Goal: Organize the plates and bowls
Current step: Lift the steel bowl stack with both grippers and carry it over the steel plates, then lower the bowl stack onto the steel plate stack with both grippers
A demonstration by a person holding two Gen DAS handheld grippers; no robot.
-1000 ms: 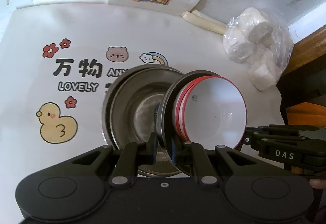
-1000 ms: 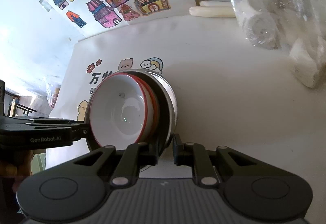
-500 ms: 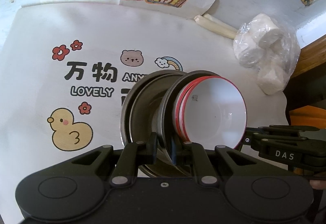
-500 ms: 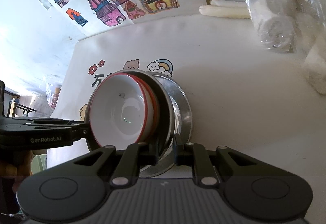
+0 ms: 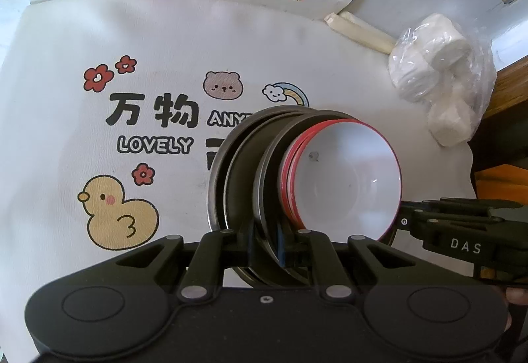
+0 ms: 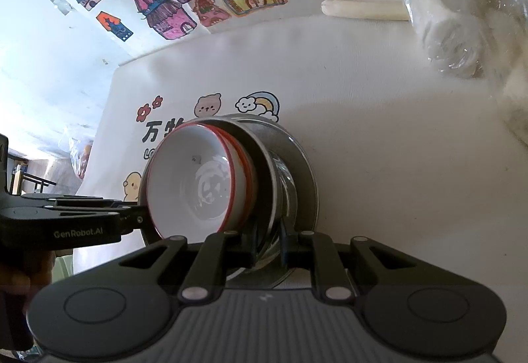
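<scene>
The steel bowl [image 5: 264, 198], holding red-rimmed bowls [image 5: 343, 178], is pinched at opposite rims by the left gripper [image 5: 265, 247] and right gripper [image 6: 267, 244]. It should be lowered level into the steel plate [image 6: 303, 178] just beyond the fingertips, both grips released together.

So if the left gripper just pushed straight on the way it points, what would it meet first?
The left gripper is already shut on the steel bowl, so it would likely drive that stack onto the steel plate; their gap is unclear.
</scene>
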